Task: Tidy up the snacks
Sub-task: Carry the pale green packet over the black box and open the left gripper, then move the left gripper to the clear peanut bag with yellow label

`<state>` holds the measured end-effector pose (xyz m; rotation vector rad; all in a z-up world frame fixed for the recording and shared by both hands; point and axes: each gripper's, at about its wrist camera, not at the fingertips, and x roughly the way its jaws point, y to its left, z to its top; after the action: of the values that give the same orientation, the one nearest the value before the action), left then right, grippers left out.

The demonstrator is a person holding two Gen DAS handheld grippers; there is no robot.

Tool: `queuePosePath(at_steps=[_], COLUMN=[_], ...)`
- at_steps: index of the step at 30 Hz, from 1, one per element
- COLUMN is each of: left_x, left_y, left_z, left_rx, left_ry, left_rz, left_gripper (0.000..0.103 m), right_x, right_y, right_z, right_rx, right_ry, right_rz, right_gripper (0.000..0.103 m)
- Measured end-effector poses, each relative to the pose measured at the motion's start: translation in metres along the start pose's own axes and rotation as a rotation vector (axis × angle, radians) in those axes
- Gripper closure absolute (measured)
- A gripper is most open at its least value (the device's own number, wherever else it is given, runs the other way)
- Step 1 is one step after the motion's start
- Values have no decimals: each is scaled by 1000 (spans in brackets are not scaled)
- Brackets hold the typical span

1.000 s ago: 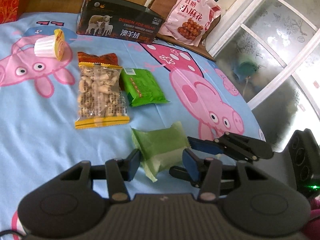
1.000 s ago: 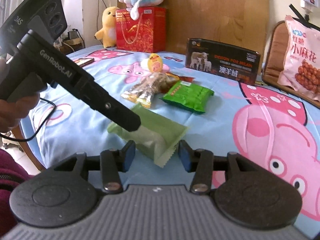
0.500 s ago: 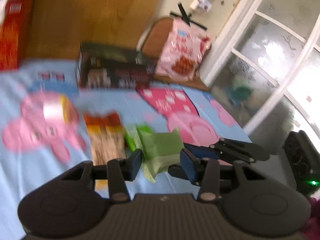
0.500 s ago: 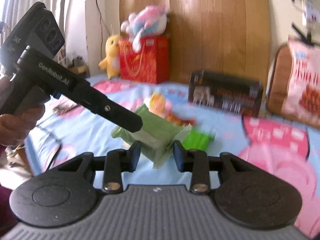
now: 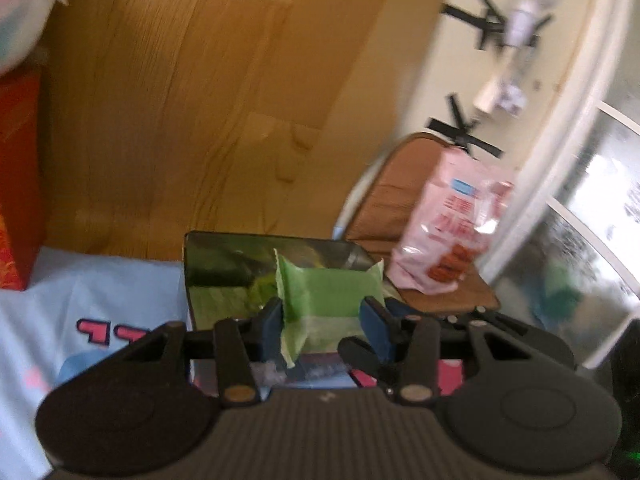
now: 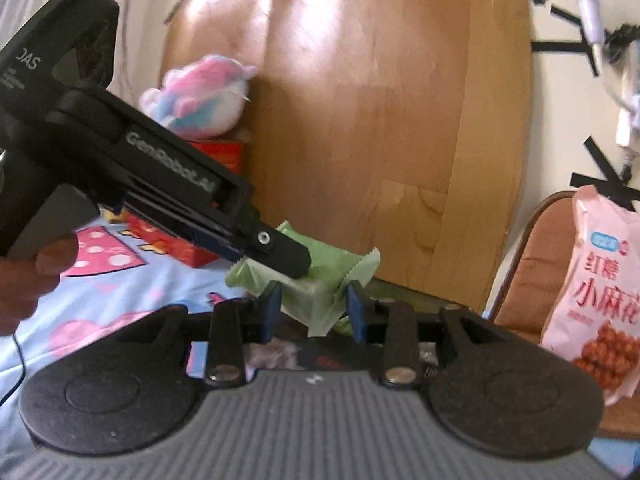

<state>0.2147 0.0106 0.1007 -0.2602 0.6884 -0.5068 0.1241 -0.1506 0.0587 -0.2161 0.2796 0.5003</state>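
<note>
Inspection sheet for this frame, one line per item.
Surface: blue cartoon-print cloth.
Job's things: pale green packet held off the cloth above the dark box; pink snack bag on the chair.
Clutter: plush toy, red box.
Grippers: left gripper and right gripper both clamp the packet.
Cables: thin black cable at the cloth's edge.
Surroundings: wooden board, taped wall, frosted window.

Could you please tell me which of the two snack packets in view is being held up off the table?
The pale green packet: both tongs hold it aloft, whereas the big pink bag leans on the chair.
</note>
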Motion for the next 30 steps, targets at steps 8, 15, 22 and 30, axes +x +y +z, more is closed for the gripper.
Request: queuePosePath(at_steps=[8,15,22,30], left_x=[28,-16,-59,-88], left_y=[22,-1,-21,-33], left_z=[4,-34,-95,-139], left_rx=[-35,95,144,172], left_ry=[4,4,15,13], left_rz=[112,250,310,389], left_gripper=[56,56,53,52], right_x=[33,-29,-85,-115], right_y=[-23,-13,25,58], right_z=[-9,-30,-63,-80], right_rx=[87,204,340,380], right_ry=[45,46,85,125], right_rz=[-51,-8,37,40], right_gripper=[57,56,56,56])
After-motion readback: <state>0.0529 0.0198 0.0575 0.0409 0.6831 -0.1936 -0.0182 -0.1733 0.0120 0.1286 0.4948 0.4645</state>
